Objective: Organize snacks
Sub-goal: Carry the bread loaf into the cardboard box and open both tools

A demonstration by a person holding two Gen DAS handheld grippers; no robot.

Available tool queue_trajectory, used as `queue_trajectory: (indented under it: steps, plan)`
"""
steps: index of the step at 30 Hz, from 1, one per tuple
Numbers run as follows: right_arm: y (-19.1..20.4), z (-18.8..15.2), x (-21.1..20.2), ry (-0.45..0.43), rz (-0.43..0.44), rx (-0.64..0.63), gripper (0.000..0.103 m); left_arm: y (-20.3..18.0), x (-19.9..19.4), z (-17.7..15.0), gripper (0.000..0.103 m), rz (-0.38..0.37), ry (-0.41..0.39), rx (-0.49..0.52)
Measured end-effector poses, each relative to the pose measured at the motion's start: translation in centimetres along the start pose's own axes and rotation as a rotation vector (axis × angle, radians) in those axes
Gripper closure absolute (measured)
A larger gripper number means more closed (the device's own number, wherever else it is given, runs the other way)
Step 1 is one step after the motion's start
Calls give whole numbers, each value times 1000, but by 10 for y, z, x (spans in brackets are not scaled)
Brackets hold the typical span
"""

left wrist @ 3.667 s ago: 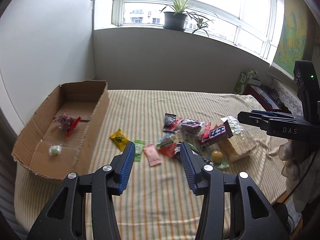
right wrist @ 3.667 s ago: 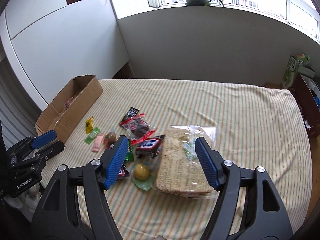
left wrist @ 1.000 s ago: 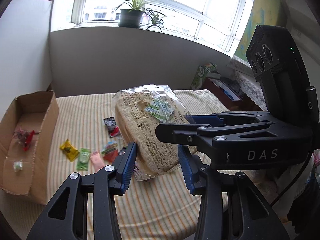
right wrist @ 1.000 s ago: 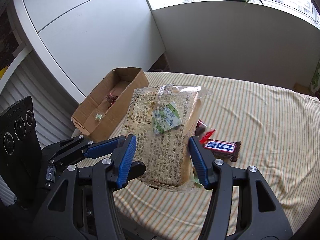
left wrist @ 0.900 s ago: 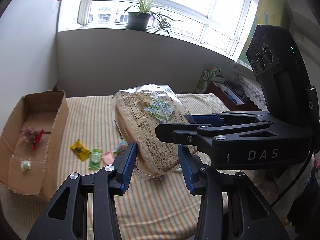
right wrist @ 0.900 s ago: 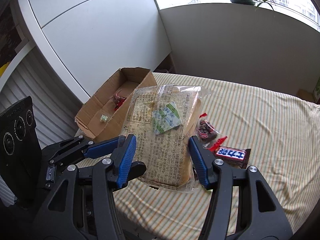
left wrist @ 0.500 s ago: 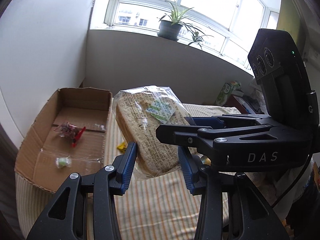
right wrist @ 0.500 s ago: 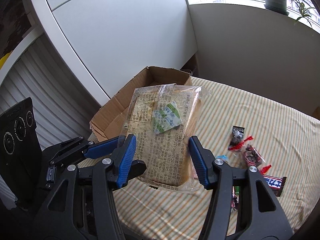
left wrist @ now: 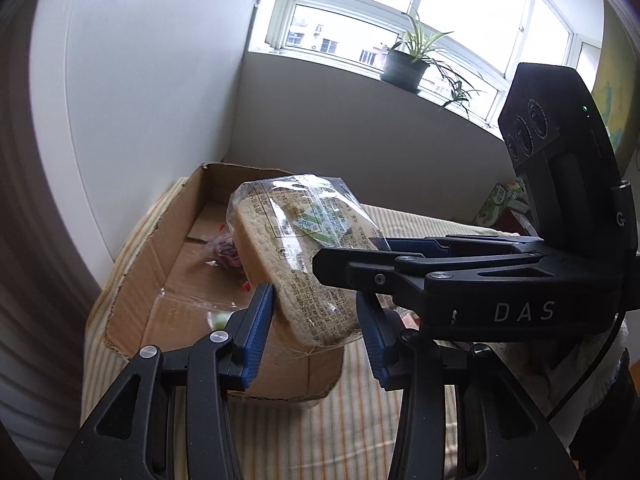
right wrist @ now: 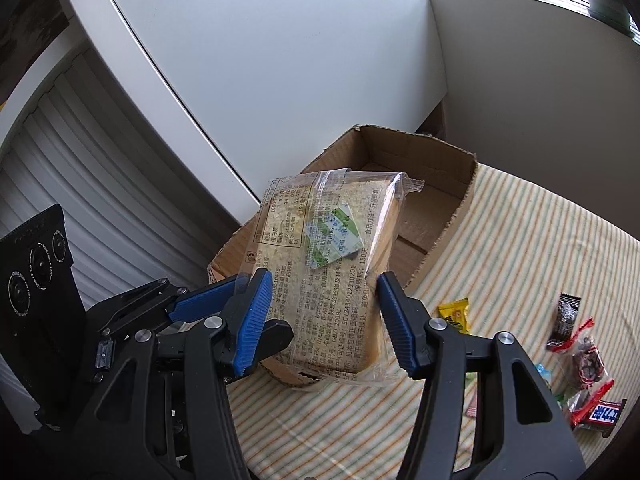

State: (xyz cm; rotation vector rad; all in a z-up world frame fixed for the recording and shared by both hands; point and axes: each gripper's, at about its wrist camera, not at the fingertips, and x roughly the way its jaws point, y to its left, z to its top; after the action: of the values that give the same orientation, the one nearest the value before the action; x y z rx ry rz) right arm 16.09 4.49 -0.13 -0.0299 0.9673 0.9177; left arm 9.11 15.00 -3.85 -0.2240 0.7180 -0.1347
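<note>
A clear bag of sliced bread (left wrist: 296, 264) (right wrist: 320, 280) is held in the air over the near end of an open cardboard box (left wrist: 180, 248) (right wrist: 432, 184). My left gripper (left wrist: 316, 328) is shut on its near end. My right gripper (right wrist: 320, 312) is shut on its sides and reaches in from the right in the left wrist view (left wrist: 360, 256). A red snack packet (left wrist: 224, 252) and a small green sweet (left wrist: 218, 320) lie in the box, partly hidden by the bread.
The box stands on a striped cloth (right wrist: 540, 248) by a white wall. Loose snacks lie on the cloth at right: a yellow packet (right wrist: 454, 314), a black packet (right wrist: 566, 316), a chocolate bar (right wrist: 600, 414). A potted plant (left wrist: 404, 66) stands on the sill.
Both grippers have carried the bread leftward from over the snack pile to above the box. The box now looks closer and larger.
</note>
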Motion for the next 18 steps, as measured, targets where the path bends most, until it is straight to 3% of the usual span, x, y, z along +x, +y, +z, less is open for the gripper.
queue_trajectory:
  steps: [6, 10, 18]
  plan:
    - [10, 4, 22, 27, 20, -20, 45, 21, 1, -1, 62, 33, 5, -35]
    - [11, 7, 29, 21, -11, -30, 45, 28, 3, -4, 67, 68, 10, -44]
    - [-1, 0, 15, 1, -37, -12, 45, 32, -2, -3, 67, 76, 1, -63]
